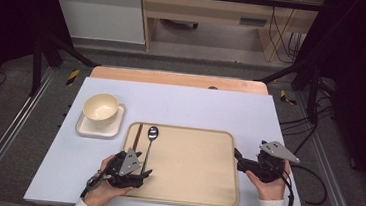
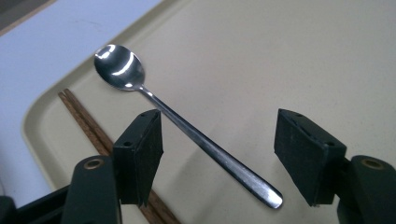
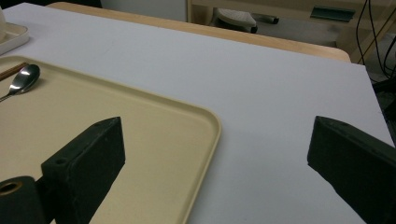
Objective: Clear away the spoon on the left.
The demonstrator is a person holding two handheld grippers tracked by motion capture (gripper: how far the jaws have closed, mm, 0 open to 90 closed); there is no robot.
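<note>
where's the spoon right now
In the high view the spoon lies on the tray, near its left edge, just right of the chopsticks, its handle between the open left gripper.

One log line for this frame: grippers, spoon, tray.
left gripper: open, jaws astride spoon handle, no contact | spoon: flat on tray beside chopsticks | right gripper: open, over tray's right edge
</note>
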